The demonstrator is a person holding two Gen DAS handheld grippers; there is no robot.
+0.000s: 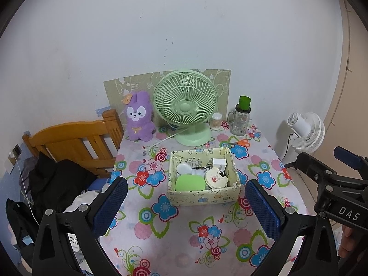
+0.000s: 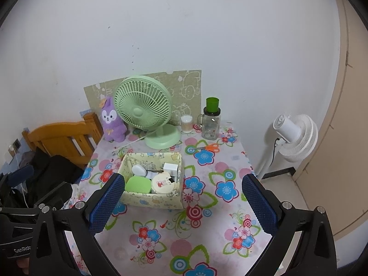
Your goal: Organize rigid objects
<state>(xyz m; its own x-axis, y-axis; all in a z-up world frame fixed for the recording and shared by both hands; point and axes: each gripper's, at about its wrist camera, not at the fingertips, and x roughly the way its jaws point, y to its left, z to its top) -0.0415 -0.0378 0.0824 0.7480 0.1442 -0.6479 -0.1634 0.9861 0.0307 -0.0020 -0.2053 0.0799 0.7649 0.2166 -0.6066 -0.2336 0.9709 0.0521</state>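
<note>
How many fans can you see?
2. The green fan stands on the table by the wall, beside the purple bunny. The white fan stands on the floor, right of the table.

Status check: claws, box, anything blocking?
Left claw open, empty; right claw open, empty. Pale yellow patterned box on floral tablecloth, already holding small items. Orange-handled scissors loose behind box. Approach unobstructed.

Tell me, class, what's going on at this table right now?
A person holds a gripper in each hand above a table with a flowered cloth. The left gripper and right gripper are both open and hold nothing. A patterned box in the middle already holds small items, including a green case. Orange scissors lie loose behind the box.
</note>
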